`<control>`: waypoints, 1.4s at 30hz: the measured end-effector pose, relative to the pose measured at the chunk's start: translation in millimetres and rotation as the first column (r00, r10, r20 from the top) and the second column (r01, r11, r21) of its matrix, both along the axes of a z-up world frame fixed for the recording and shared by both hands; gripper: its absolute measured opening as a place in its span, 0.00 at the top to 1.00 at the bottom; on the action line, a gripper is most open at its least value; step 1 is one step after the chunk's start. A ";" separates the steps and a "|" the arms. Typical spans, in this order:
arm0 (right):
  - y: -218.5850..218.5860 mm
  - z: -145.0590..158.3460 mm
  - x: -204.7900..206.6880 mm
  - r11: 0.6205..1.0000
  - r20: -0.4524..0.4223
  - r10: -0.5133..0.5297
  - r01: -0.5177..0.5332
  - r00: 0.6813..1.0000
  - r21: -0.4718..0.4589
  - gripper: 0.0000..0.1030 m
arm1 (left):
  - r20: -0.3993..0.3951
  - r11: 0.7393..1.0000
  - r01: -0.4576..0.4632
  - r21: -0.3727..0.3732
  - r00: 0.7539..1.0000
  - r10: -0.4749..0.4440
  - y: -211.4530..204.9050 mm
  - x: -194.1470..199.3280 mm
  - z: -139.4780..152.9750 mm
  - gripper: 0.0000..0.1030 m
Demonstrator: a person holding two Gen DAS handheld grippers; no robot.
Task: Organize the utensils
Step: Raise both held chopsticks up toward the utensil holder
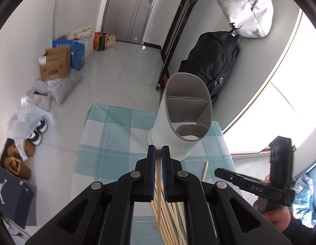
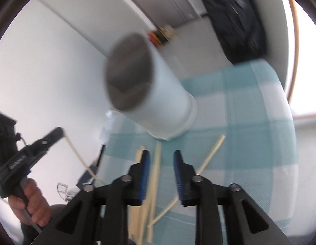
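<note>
At the frame centre of the left wrist view, the utensil holder [image 1: 184, 118] stands on the checked tabletop [image 1: 109, 143]. Left gripper [image 1: 158, 153] jaws are clamped on 1 chopstick [image 1: 158, 163]. Right gripper [image 2: 161, 157] jaws stand apart above loose chopsticks [image 2: 155, 173].

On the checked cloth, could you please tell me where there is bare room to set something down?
The checked cloth lies bare left of the utensil holder, out to its left and far edges. It is crowded nearer the camera, where loose chopsticks lie fanned below the left claw, itself shut on one stick. Another stick lies just right of the holder's base.
</note>
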State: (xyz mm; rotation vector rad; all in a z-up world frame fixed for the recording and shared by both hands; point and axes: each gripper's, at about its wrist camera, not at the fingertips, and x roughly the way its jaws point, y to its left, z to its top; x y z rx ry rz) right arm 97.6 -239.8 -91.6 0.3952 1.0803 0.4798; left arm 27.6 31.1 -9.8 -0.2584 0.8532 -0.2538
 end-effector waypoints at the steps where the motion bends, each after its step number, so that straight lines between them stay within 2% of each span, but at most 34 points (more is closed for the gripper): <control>1: -1.9 -2.6 3.8 1.000 -0.011 -0.012 0.012 1.000 -0.017 0.70 | -0.004 1.000 0.000 -0.010 1.000 0.000 3.4 1.1 -1.4 0.98; 4: -3.9 -10.9 18.1 0.994 -0.044 -0.037 0.032 0.998 -0.102 0.54 | -0.010 1.000 -0.007 -0.029 1.000 0.007 9.3 3.8 -4.1 0.98; 7: -5.3 -25.4 41.5 0.985 -0.087 -0.051 0.036 0.995 -0.169 0.54 | -0.013 1.000 0.001 -0.028 1.000 -0.001 9.1 5.8 -4.8 0.98; 11: -5.6 -42.2 63.3 0.969 -0.171 -0.101 0.058 0.980 -0.241 0.54 | 0.019 0.999 0.018 0.040 1.000 -0.018 4.4 1.4 -1.1 0.98; 15: 9.1 -39.8 69.8 0.943 -0.175 -0.097 0.034 0.980 -0.330 0.56 | 0.030 0.996 0.025 0.082 0.999 -0.028 3.7 -0.9 -0.7 0.98; 16: 14.2 -39.0 69.3 0.931 -0.169 -0.096 0.028 0.981 -0.364 0.62 | 0.027 0.997 0.026 0.079 0.999 -0.028 3.9 -0.7 -0.5 0.98; 18: 25.4 -38.5 65.4 0.894 -0.150 -0.089 0.013 0.985 -0.448 0.66 | 0.021 0.997 0.024 0.069 0.999 -0.026 8.1 1.6 -1.5 0.98; 20: 32.4 -37.0 58.9 0.866 -0.117 -0.085 0.015 0.989 -0.500 0.81 | 0.016 0.998 0.018 0.058 1.000 -0.019 11.4 2.2 -2.3 0.98; 21: 33.2 -36.3 56.6 0.864 -0.109 -0.081 0.015 0.991 -0.504 0.87 | 0.014 0.998 0.017 0.052 1.000 -0.018 12.7 2.3 -2.3 0.98; 23: 29.4 -35.7 53.0 0.887 -0.100 -0.092 0.036 0.991 -0.460 0.93 | 0.014 0.999 0.014 0.048 1.000 -0.015 13.5 1.9 -2.2 0.98; 28: 9.9 -29.1 45.5 0.940 -0.072 -0.125 0.095 0.989 -0.327 0.96 | 0.012 0.999 0.011 0.041 1.000 -0.012 14.6 0.6 -4.4 0.98; 29: 16.2 -26.5 46.8 0.950 -0.057 -0.127 0.105 0.990 -0.295 1.00 | 0.014 0.999 0.011 0.035 1.000 -0.011 14.8 0.0 -4.2 0.98; 34: 14.0 1.5 25.6 0.978 0.044 -0.077 0.083 0.996 -0.190 1.00 | 0.024 1.000 0.008 0.024 1.000 -0.009 13.7 -1.9 -2.3 0.98; 36: 14.6 4.2 19.9 0.979 0.049 -0.064 0.072 0.997 -0.190 1.00 | 0.017 1.000 0.006 0.017 1.000 -0.007 13.1 -2.6 -3.9 0.98; 38: 17.4 0.8 12.9 0.979 0.002 -0.034 0.034 0.999 -0.203 0.98 | 0.009 1.000 -0.007 0.012 1.000 0.007 13.3 -3.5 -6.6 0.98; 42: 21.8 -11.7 21.7 0.954 -0.014 0.029 -0.032 0.999 -0.299 0.95 | 0.001 1.000 -0.023 -0.001 1.000 0.023 15.2 -6.7 -8.9 0.98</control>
